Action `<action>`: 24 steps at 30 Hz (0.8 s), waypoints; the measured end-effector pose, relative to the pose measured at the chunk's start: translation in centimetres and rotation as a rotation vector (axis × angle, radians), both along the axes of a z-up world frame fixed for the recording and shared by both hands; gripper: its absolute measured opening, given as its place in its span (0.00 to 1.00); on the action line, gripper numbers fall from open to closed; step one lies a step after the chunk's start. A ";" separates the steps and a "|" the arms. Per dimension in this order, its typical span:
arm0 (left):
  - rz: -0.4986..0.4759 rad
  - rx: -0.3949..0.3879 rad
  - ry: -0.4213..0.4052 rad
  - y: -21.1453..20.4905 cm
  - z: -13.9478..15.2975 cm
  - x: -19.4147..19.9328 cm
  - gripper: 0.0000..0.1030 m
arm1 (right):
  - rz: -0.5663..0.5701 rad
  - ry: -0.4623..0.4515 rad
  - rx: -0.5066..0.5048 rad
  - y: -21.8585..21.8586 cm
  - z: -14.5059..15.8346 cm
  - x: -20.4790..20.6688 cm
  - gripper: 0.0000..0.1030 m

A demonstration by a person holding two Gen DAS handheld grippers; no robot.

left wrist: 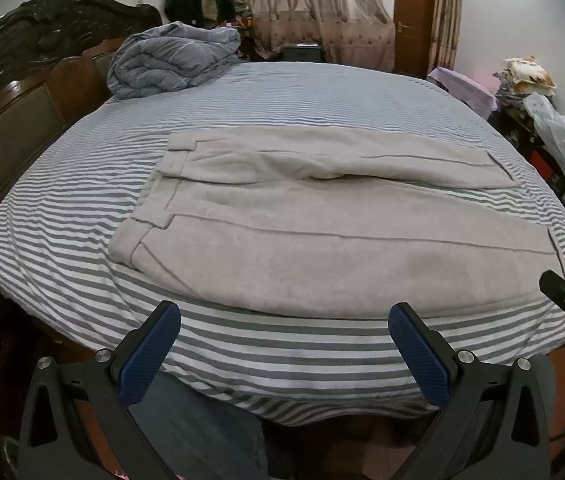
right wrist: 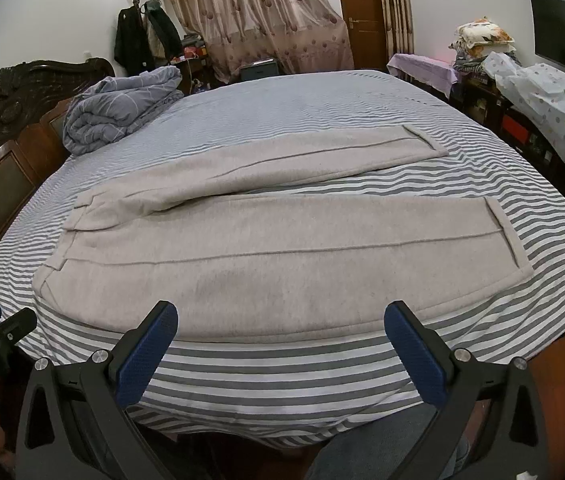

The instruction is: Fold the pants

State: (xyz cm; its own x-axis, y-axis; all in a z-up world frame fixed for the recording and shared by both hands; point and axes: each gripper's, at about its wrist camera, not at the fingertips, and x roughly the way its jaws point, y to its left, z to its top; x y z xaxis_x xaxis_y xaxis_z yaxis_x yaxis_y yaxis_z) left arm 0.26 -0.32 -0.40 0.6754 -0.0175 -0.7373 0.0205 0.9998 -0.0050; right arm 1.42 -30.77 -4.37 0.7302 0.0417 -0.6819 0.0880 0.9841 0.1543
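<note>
Striped bed (left wrist: 282, 96) carries the grey pants (left wrist: 322, 240) laid flat, unfolded, waistband toward the headboard (left wrist: 22, 92). Left claw (left wrist: 284, 320) and right claw (right wrist: 280, 318) both hover at the near bed edge, jaws spread wide, pinching nothing.

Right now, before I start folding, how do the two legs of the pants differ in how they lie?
The near leg lies flat and straight along the bed's front edge; the far leg angles away from it, so striped sheet shows between them toward the cuffs. The far leg bunches into a fold near the crotch; the near leg stays smooth. Both are the same light grey fabric, each with a lengthwise seam and a turned-up cuff.
</note>
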 end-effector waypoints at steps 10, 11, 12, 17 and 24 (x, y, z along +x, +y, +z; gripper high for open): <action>-0.001 -0.022 -0.011 0.8 0.2 -0.2 1.00 | 0.002 0.009 0.000 0.0 -0.4 0.1 1.00; 0.002 -0.018 -0.013 0.8 0.2 -0.2 1.00 | 0.002 0.008 0.000 0.0 -0.4 0.1 1.00; 0.005 -0.017 -0.010 0.9 0.1 -0.1 1.00 | 0.003 0.009 0.001 0.0 -0.4 0.2 1.00; 0.032 -0.020 0.000 1.3 -0.3 0.1 1.00 | 0.002 0.014 -0.002 0.1 -0.6 0.3 1.00; 0.054 -0.012 0.020 1.4 -0.8 0.2 1.00 | 0.003 0.018 0.000 0.1 -0.8 0.3 1.00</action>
